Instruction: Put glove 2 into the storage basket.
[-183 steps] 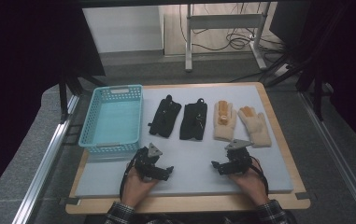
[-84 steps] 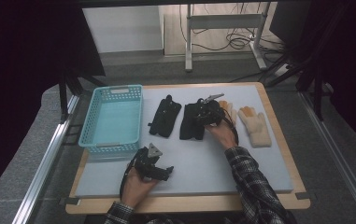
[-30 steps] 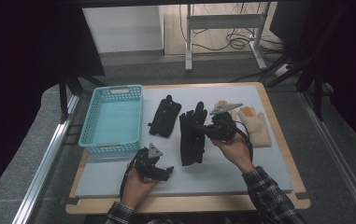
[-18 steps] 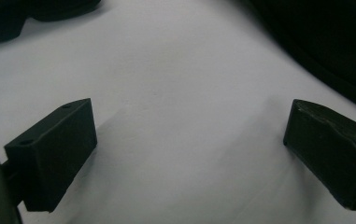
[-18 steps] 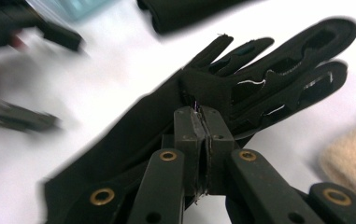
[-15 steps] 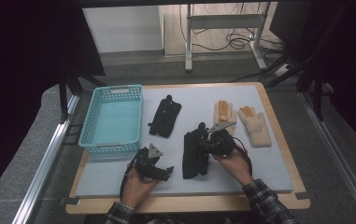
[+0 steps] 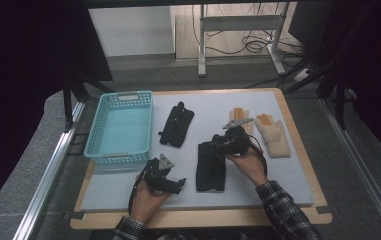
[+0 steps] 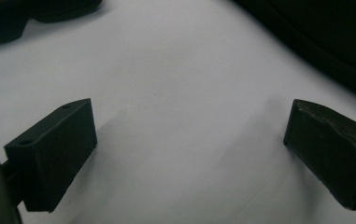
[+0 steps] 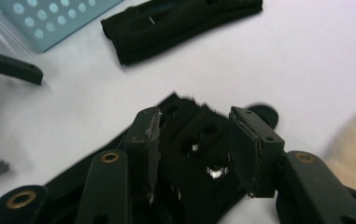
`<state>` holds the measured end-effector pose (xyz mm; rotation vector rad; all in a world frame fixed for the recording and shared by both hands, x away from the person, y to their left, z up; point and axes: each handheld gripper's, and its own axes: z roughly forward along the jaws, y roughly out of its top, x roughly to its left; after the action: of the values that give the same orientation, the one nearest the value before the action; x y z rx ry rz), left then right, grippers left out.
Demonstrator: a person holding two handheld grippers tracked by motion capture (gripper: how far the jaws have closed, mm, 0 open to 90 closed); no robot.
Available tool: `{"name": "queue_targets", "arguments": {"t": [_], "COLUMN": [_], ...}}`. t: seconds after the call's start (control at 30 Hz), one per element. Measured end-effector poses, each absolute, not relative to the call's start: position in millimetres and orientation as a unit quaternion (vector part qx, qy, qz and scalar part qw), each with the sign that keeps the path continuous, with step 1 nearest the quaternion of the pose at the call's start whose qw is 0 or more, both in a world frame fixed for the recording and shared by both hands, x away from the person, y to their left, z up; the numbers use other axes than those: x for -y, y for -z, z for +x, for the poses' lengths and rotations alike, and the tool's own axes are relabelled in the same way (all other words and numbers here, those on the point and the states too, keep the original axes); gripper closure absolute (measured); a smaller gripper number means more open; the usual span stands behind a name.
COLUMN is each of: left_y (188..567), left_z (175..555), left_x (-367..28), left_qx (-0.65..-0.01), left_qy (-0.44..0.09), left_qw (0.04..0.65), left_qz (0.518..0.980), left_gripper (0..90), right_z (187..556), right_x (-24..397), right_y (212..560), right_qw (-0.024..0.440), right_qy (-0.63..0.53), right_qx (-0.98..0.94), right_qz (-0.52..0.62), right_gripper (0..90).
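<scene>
since the black glove [image 7: 211,166] now lies flat at the table's [image 7: 283,192] front, the right gripper [image 9: 194,149] has just been opening around it, pads off; the left gripper [image 8: 189,140] gapes empty beside it.

No readable text, label, brand or number on any object in these views.

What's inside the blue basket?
Nothing that can be seen: the blue basket shows a bare floor. Its near wall hides a thin strip of that floor, so that strip cannot be checked.
</scene>
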<state>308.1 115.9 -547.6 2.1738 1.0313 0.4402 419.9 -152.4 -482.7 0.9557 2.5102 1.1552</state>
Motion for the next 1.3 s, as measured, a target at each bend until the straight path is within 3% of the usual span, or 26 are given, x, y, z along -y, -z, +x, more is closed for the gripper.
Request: {"name": "queue_targets", "arguments": {"t": [0.2, 0.53, 0.7, 0.8, 0.97, 1.3], "left_y": [548, 548, 548, 548, 548, 548], "left_z": [308, 309, 309, 309, 309, 309], "left_x": [-116, -117, -117, -116, -117, -117], "left_qx": [-0.398, -0.397, -0.398, -0.399, -0.399, -0.398], "left_qy": [-0.170, -0.161, -0.160, -0.160, -0.159, -0.157], "left_qw": [0.340, 0.344, 0.346, 0.347, 0.348, 0.349], "left_qz": [0.835, 0.835, 0.835, 0.834, 0.834, 0.833], "left_gripper": [1.6, 3.1, 3.5, 3.6, 3.7, 4.1], "right_z": [439, 462, 477, 485, 494, 509], "right_x": [134, 100, 81, 74, 65, 38], "right_y": [484, 483, 485, 491, 498, 515], "right_qw": [0.094, 0.099, 0.106, 0.105, 0.102, 0.118], "right_qy": [-0.399, -0.394, -0.402, -0.400, -0.397, -0.385], "right_qx": [-0.855, -0.860, -0.854, -0.852, -0.851, -0.841], "right_qz": [0.318, 0.308, 0.315, 0.320, 0.329, 0.362], "right_gripper": [52.3, 61.5, 72.0, 73.8, 73.0, 54.7]}}
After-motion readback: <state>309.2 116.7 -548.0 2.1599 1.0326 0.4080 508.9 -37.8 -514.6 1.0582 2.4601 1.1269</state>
